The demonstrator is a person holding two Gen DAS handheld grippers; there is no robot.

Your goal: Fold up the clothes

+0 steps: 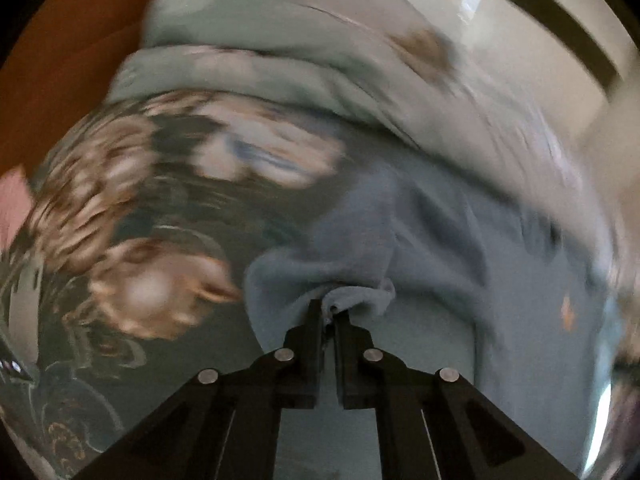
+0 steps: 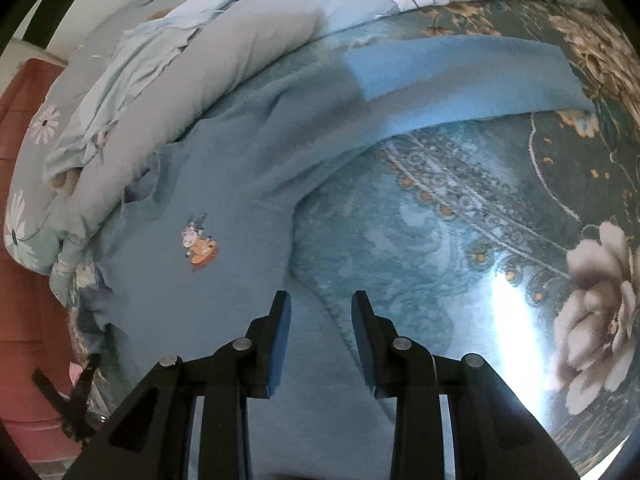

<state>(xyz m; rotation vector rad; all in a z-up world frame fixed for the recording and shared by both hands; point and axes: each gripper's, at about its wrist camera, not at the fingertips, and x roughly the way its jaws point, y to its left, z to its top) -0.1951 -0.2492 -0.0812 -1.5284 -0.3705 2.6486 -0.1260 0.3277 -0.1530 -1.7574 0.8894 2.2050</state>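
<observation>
Shirt (image 1: 440, 240) pinched by left hand-held gripper (image 1: 329, 312); print (image 2: 199, 246) right-view only.

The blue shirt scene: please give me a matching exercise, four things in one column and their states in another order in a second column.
1. left gripper
2. right gripper
3. blue shirt
4. quilt

a. spread on the floral bedsheet, sleeve stretched out
b. bunched up along the shirt's far side
c. shut on a fold of cloth
d. open, holding nothing

Pairs: 1-c, 2-d, 3-a, 4-b
</observation>
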